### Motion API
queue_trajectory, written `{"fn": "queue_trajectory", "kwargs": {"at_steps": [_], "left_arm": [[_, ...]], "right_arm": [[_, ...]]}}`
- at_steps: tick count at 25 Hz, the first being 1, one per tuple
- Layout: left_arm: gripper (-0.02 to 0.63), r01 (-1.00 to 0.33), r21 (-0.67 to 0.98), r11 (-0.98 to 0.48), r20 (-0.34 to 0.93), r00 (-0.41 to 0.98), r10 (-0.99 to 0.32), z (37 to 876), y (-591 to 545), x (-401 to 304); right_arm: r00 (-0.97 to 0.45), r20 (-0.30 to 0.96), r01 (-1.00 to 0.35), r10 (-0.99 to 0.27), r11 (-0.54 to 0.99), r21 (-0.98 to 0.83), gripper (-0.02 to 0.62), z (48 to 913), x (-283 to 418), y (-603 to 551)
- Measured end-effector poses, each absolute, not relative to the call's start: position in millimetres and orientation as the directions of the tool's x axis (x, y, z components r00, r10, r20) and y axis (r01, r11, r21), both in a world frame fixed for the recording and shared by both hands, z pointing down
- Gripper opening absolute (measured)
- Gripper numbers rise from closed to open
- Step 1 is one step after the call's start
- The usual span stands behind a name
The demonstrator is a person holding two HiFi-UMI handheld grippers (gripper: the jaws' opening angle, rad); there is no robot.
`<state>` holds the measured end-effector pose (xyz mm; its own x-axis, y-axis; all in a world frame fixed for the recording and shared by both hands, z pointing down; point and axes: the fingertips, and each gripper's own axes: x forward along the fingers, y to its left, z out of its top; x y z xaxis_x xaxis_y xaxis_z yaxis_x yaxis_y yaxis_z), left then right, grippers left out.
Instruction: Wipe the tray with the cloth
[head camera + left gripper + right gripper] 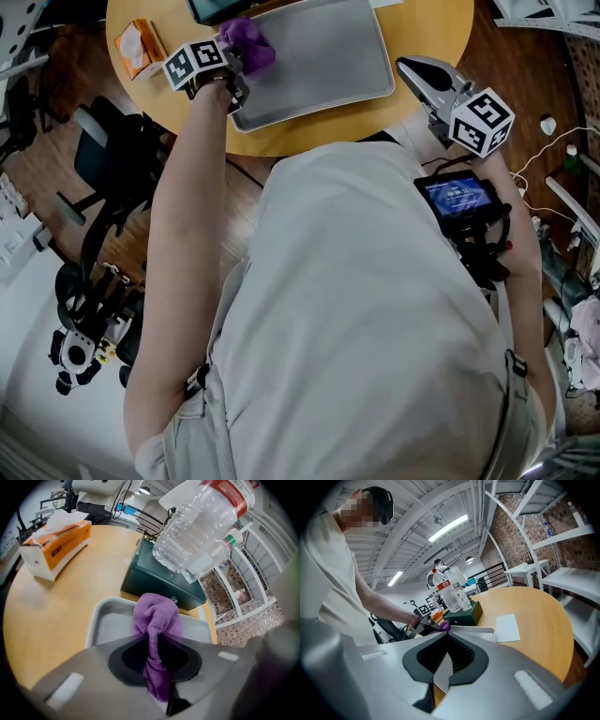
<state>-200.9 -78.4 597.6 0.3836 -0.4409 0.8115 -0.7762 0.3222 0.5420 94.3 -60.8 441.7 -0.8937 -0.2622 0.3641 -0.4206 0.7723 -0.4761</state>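
Left gripper (157, 644): its fingers are clamped on the cloth (157, 616), pinched at its waist. The bunched head projects just ahead of the fingertips and a tail hangs behind them. That head sits over the near corner of the tray (110, 620); contact with the surface is probable but not confirmed from these angles. Right gripper (446, 654): fingers drawn together, nothing held, the tray ahead of them and apart. Assessment: wiping is at an early stage. The next move calls for downward pressure and a sweep across the tray surface lying beyond the fingertips.
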Motion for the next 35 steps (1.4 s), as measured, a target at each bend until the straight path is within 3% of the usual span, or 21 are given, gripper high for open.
{"fn": "queue_trajectory", "kwargs": {"at_steps": [7,13,20,29,35], "left_arm": [[0.055,-0.870,0.425,0.248,0.869,0.316,-0.380,601.2,-67.8,-232.1],[0.058,-0.981,0.129,-0.146,0.948,0.166,-0.273,593.2,-60.1,-237.5],[0.057,-0.892,-0.031,-0.451,0.960,0.099,-0.262,604.0,-60.4,-240.9],[0.057,-0.798,-0.078,-0.597,0.974,0.067,-0.217,605.4,-68.6,-242.7],[0.054,-0.747,-0.059,-0.662,0.976,0.097,-0.195,601.5,-67.1,-232.6]], "right_arm": [[-0.890,0.370,-0.427,-0.267,0.773,-0.469,0.002,441.2,98.8,-61.9],[-0.903,0.380,-0.363,-0.203,0.832,-0.419,0.002,429.5,73.2,-56.0],[-0.914,0.402,-0.201,-0.054,0.921,-0.333,0.002,422.0,-2.2,-55.3],[-0.867,0.490,-0.029,0.096,0.970,-0.240,0.002,424.0,-64.0,-49.8],[-0.846,0.518,0.002,0.125,0.973,-0.233,0.002,430.7,-71.0,-45.7]]}}
